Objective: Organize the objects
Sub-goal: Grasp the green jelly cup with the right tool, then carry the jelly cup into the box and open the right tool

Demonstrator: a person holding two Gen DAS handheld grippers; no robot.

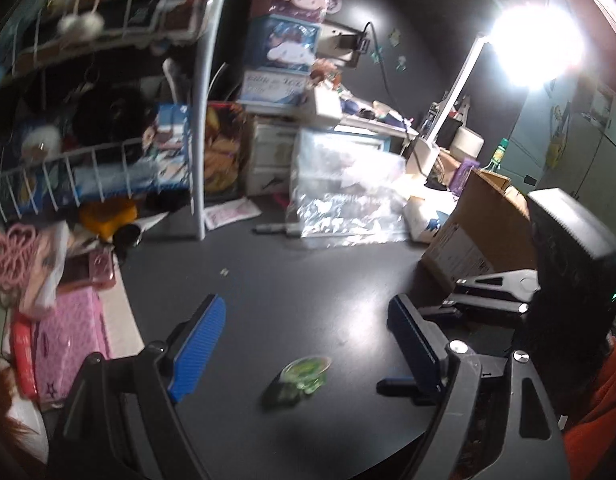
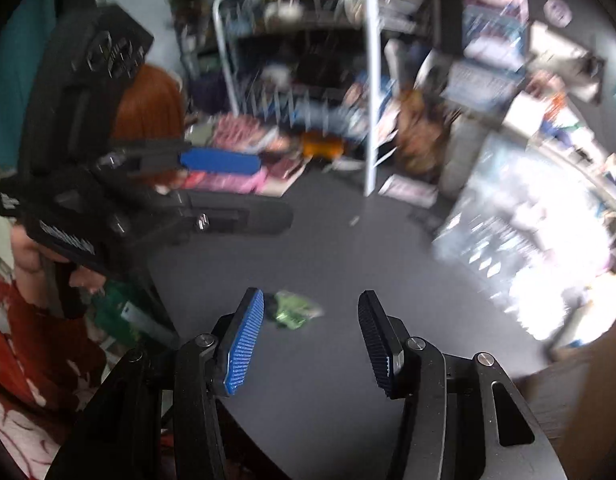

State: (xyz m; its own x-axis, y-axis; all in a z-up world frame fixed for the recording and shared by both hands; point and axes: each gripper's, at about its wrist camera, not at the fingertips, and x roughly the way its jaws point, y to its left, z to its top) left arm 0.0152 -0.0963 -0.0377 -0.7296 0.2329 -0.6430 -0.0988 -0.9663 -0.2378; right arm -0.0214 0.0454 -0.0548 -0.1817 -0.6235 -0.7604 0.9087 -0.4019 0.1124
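A small green crinkly packet point(image 1: 304, 376) lies on the dark tabletop point(image 1: 308, 272), near its front edge. My left gripper point(image 1: 306, 302) hovers over it, open, with nothing between its blue pads. In the right wrist view the same packet point(image 2: 294, 310) shows just beyond the blue left pad of my right gripper point(image 2: 310, 298), which is open and grips nothing. Each gripper appears in the other's view: the right gripper point(image 1: 442, 298) comes in from the right, and the left gripper point(image 2: 274, 188) comes in from the left. Both views are motion-blurred.
A white wire shelf rack point(image 1: 108, 160) full of clutter stands at the back left. Beside it are stacked printed boxes point(image 1: 284, 44), a clear plastic bag point(image 1: 348, 196), a cardboard box point(image 1: 480, 224) and a bright lamp point(image 1: 536, 40). Pink items point(image 1: 68, 320) lie at the left edge.
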